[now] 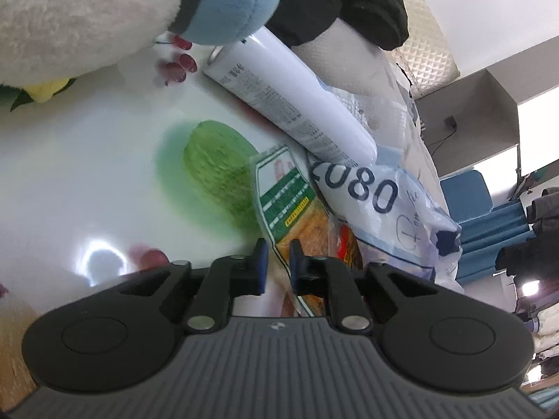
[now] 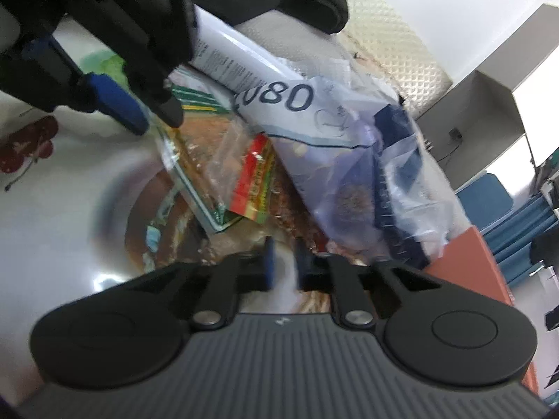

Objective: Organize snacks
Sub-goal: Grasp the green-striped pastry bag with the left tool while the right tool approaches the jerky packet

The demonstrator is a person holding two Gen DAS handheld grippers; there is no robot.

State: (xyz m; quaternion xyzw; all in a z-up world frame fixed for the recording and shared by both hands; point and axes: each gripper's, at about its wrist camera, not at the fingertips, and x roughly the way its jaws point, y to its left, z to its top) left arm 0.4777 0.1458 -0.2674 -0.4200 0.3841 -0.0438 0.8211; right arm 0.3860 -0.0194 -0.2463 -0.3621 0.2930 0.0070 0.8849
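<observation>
Worktop (image 1: 70, 174): glossy white cover with printed fruit, a green patch and red cherries. Light glare near the bottom left of the left wrist view.

Plush (image 1: 70, 7): white, with a blue and dark band. It fills the upper left of the left wrist view, at the far side of the worktop.

Black cloth (image 1: 332, 0): lies over a white roll at the back, behind the snack pile.

Tube (image 1: 290, 104): long, white, fine print along its side. It lies on its side with its far end near the plush and its near end resting on the bag.

Bag (image 1: 367, 192): pale blue and clear plastic, large digits "080" printed on it, crumpled. Brown contents show through in the right wrist view. It overlaps the packet's right side.

Orange box (image 2: 471, 262): just right of the bag, partly behind the right tongs.

Packet (image 1: 290, 209): green and orange snack packet, flat on the worktop, partly under the bag and tube.

Sachet (image 2: 255, 178): small, red and green, lying on the packet beside the bag.

Left tongs (image 1: 276, 262): clenched on the packet's near edge, which runs between the blue pads.

Right tongs (image 2: 284, 262): clenched, low over the worktop just in front of the packet and bag. Blurred; cannot tell whether anything is between the pads.
</observation>
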